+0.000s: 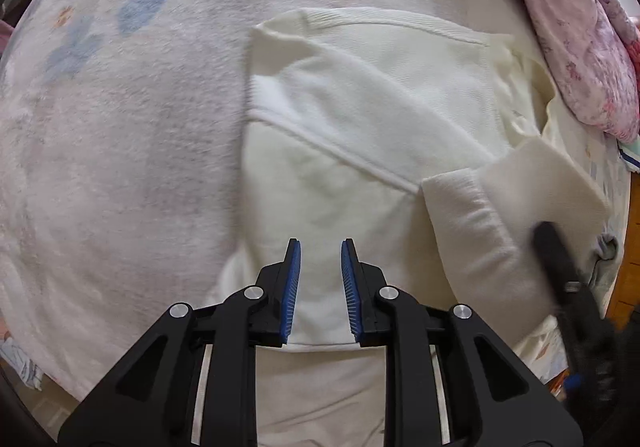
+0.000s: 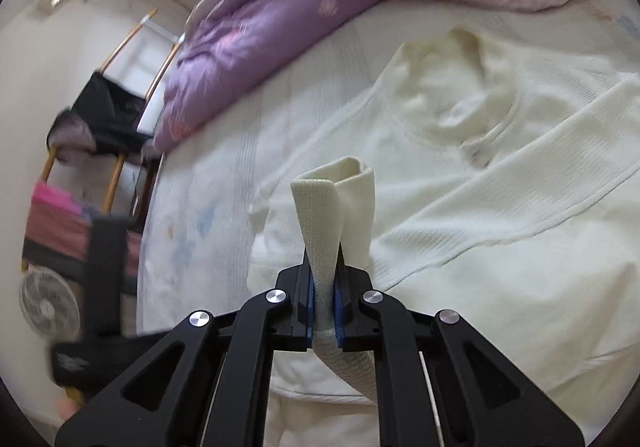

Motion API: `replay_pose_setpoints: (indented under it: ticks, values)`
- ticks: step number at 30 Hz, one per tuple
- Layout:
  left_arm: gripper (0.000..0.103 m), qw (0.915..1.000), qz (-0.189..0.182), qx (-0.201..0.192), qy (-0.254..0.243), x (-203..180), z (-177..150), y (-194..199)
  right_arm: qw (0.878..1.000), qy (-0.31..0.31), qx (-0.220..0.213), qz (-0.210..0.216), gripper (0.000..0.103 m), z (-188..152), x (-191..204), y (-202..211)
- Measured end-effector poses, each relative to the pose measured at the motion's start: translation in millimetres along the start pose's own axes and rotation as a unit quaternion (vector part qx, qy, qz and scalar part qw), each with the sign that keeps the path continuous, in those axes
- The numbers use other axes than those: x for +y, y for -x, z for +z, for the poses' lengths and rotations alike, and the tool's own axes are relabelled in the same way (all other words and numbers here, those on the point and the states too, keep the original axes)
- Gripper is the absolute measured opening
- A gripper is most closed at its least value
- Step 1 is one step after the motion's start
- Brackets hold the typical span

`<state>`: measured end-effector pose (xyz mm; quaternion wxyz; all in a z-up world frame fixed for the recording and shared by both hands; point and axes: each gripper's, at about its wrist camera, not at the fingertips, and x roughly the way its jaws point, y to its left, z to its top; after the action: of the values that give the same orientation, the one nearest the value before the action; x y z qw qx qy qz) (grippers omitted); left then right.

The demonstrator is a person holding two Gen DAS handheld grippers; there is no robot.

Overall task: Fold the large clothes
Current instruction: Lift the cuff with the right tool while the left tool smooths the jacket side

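A cream long-sleeved sweater lies spread on the bed, one sleeve folded across its body. My left gripper is open and empty, hovering just above the sweater's lower part. My right gripper is shut on the ribbed cuff of the other sleeve and holds it up above the sweater. The collar lies beyond it. In the left wrist view the lifted sleeve hangs at the right, with the blurred right gripper beside it.
A pale fleece blanket covers the bed. A pink floral quilt and a purple quilt are piled along the far side. A rack with dark clothes and a white fan stand beside the bed.
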<state>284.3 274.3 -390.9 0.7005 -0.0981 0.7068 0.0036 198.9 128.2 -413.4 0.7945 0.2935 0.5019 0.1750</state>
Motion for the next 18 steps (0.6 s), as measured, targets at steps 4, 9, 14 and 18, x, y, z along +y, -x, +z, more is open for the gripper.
replay_pose_setpoints:
  ticks: [4,9,14,18]
  values:
    - [0.040,0.9999,-0.003,-0.005,0.013,27.1,-0.8,3.0,0.991,-0.062,0.097,0.073,0.045,-22.3,-7.4,-33.6]
    - [0.044,0.9981,-0.046,-0.001,0.042,44.6,-5.7,12.2,0.983,-0.092,0.116,0.107,0.069,-24.9,-23.5,-11.8]
    - [0.054,0.9898,-0.127,0.006,0.065,37.3,-10.3,18.5,0.987,-0.073,0.078,0.117,0.087,-1.7,-43.6,50.0]
    - [0.064,0.9925,-0.107,-0.013,0.056,25.0,-11.3,14.7,0.998,-0.024,0.050,0.044,0.087,18.9,-58.9,81.0]
